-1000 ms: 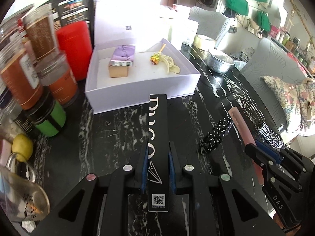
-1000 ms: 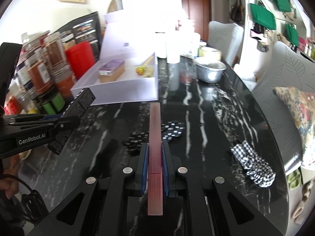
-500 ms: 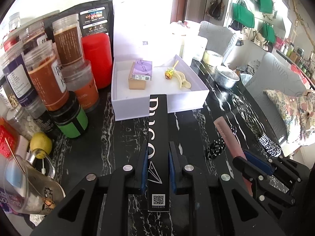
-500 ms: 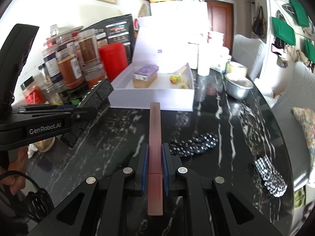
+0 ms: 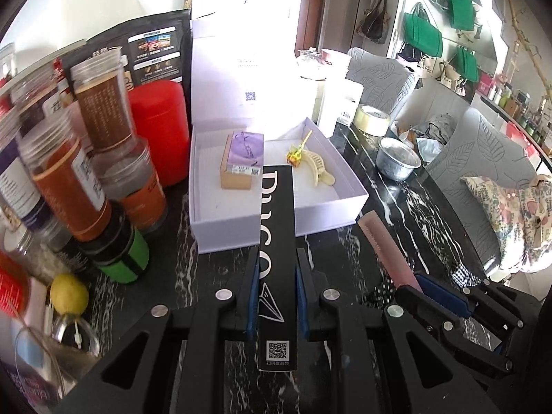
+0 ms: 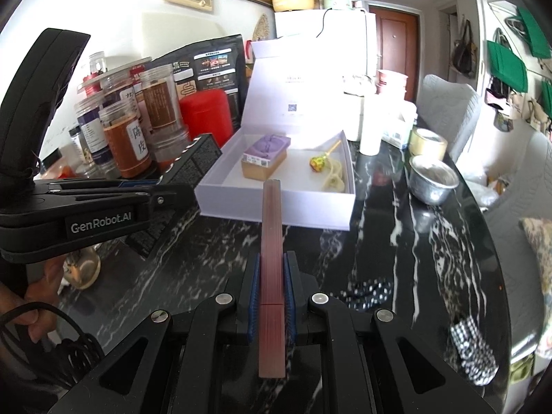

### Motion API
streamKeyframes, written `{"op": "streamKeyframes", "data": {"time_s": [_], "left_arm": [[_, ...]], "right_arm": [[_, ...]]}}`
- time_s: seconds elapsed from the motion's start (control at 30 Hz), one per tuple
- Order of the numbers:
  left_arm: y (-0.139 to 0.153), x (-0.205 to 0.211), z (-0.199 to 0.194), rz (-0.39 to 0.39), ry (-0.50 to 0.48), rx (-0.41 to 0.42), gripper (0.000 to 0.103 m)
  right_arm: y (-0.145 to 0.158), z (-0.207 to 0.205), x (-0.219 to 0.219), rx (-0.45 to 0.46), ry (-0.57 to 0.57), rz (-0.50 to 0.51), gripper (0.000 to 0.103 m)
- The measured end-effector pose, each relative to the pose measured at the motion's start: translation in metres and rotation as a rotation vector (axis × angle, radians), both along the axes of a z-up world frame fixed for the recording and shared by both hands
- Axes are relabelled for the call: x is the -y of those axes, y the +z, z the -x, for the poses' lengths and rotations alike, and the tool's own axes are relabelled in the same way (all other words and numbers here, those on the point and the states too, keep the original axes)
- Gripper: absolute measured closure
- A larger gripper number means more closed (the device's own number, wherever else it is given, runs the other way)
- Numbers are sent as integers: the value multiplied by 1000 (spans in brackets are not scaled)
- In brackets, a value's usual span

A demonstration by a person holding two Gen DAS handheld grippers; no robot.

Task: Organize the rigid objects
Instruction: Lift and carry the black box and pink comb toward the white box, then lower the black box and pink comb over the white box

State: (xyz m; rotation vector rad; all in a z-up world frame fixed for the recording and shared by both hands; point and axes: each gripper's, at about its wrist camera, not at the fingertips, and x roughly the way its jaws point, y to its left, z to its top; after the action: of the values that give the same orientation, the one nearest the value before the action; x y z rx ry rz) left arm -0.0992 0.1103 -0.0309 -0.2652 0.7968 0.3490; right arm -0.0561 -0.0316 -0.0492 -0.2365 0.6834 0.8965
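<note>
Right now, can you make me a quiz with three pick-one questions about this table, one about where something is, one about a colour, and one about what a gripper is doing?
1. Where is the small purple-topped box?
A. inside the open white box
B. on the chair
C. in the metal bowl

2. What colour is the long flat stick in the right gripper?
A. green
B. dusty pink
C. yellow

3. What is the left gripper doing?
A. hanging open
B. gripping a lemon
C. clamped on a long black box with white letters

Answers: 1 A, it sits on the white box's floor beside the cream hair claw. 2 B, the stick looks pinkish in both views. 3 C, both blue pads press its sides.
</note>
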Motion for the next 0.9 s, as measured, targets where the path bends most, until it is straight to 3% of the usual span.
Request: {"op": "streamKeyframes", "data": {"time_s": [0.9], "left_arm": [[30,-36,-92,-25,-58,43,85]], "right_arm": [[40,-76,-44,79,-3,-27,90]]}}
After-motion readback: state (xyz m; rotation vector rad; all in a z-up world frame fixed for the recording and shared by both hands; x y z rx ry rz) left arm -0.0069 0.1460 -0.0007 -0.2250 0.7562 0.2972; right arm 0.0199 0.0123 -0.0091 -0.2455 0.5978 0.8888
